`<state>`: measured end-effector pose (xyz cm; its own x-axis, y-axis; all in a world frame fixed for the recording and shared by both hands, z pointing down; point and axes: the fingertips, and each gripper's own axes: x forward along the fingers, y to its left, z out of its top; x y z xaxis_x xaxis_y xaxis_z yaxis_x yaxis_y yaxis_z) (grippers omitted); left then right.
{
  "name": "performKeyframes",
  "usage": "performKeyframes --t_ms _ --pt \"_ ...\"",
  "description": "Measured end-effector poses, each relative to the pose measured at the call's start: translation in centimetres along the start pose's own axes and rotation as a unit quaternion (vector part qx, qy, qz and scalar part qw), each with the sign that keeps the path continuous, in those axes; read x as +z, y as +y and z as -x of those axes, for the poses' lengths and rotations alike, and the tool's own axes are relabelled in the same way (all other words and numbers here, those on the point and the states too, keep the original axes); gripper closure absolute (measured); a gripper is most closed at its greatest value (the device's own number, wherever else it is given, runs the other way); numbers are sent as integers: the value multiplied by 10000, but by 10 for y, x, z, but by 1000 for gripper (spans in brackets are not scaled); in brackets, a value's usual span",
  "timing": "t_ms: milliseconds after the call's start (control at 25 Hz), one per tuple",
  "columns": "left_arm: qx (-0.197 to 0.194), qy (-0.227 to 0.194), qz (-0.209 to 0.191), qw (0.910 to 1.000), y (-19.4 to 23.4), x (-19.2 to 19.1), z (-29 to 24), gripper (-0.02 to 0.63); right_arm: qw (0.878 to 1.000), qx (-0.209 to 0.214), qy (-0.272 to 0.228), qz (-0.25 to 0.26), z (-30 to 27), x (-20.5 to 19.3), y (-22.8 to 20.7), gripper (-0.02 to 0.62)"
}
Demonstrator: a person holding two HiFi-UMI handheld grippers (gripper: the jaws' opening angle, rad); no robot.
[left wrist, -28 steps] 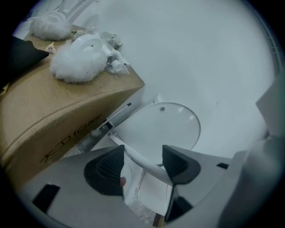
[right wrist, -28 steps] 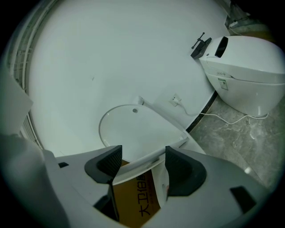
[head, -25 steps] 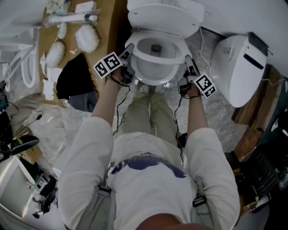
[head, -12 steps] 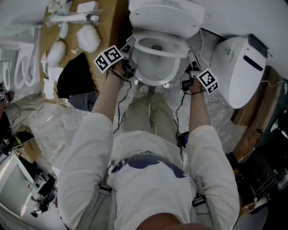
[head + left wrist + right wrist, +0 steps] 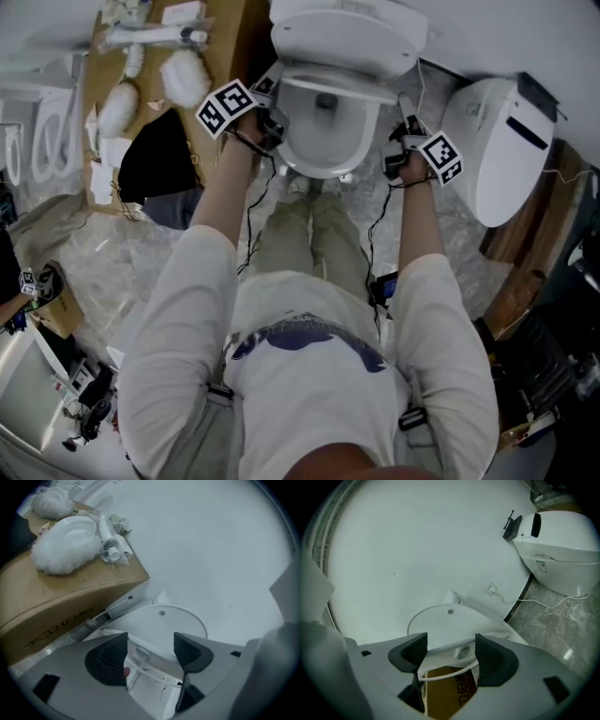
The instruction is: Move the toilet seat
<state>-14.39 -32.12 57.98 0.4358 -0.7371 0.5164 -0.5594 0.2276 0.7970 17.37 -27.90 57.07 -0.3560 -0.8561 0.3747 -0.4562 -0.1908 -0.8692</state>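
Observation:
A white toilet stands in front of me, its lid [image 5: 342, 37] upright against the wall. The toilet seat [image 5: 375, 91] is tilted up off the bowl [image 5: 323, 155]. My left gripper [image 5: 272, 82] is at the seat's left side and my right gripper [image 5: 403, 105] at its right side. In the left gripper view the jaws [image 5: 150, 651] stand wide, having just been opening, and the seat's underside [image 5: 140, 654] crosses the gap below the lid [image 5: 164, 627]. In the right gripper view the jaws [image 5: 450, 653] are also wide. The seat [image 5: 461, 652] spans between the pads, which do not visibly press on it.
A cardboard box [image 5: 220, 56] with white brushes stands left of the toilet, with a black bag [image 5: 159, 159] beside it. A second white toilet [image 5: 497, 141] stands to the right, its cable lying on the stone floor. My legs are close to the bowl.
Both grippers have moved up and toward the lid. The seat has risen with them, from lying near the bowl rim to tilting well above it.

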Motion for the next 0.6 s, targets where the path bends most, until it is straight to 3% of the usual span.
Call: performKeyframes --t_ms 600 --pt "-128 -275 247 9992 -16 26 -23 301 9996 194 -187 -96 -25 26 13 265"
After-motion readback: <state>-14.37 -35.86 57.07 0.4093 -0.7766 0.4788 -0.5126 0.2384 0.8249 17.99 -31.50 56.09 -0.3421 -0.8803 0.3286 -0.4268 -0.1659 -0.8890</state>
